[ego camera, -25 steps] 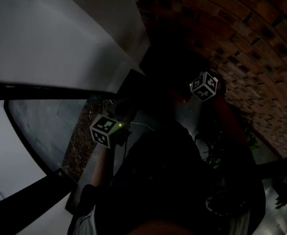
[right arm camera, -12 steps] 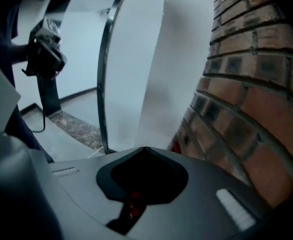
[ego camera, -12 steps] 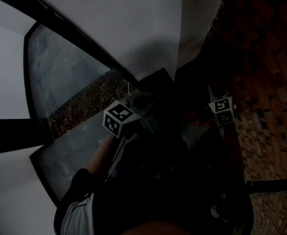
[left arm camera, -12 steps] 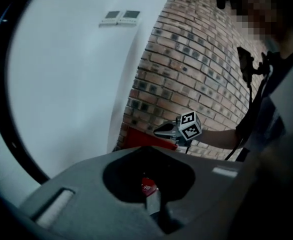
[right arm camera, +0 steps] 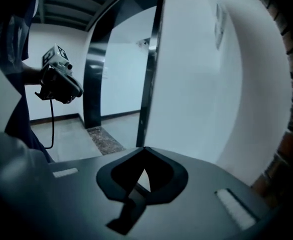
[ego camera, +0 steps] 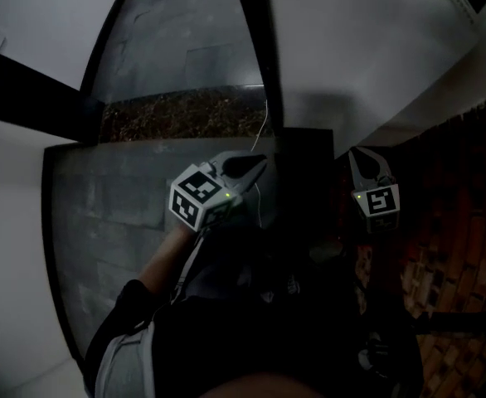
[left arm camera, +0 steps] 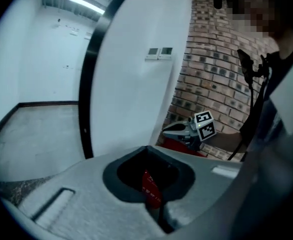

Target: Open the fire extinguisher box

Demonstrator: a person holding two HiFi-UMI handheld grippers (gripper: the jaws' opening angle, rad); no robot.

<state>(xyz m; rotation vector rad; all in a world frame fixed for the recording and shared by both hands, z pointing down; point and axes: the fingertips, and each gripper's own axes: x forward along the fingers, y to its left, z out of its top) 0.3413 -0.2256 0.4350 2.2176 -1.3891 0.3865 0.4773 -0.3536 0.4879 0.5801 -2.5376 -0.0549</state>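
The box (left arm camera: 180,145) shows only in the left gripper view, as what I take to be its red face low against the brick wall (left arm camera: 211,69), just behind the right tongs (left arm camera: 164,130). More of the same red shows through the window behind the tips of the left tongs (left arm camera: 146,148), beyond them and not gripped. In the head view I cannot find the box in the dark. Both tongs are closed tip to tip and carry nothing; the right gripper view shows only the white wall (right arm camera: 196,94) past the meeting tips. What has changed over the last second is the aim. The head view then faced brick at upper right; it now faces the grey floor (ego camera: 143,214) and a dark frame (ego camera: 260,56), with brick left only at the lower right. The two tongs have swung round with it and now lie side by side, pointing up the picture, the right tongs nearer the brick. I judge this an approach: the box is not yet touched, and the opening remains entirely to do.
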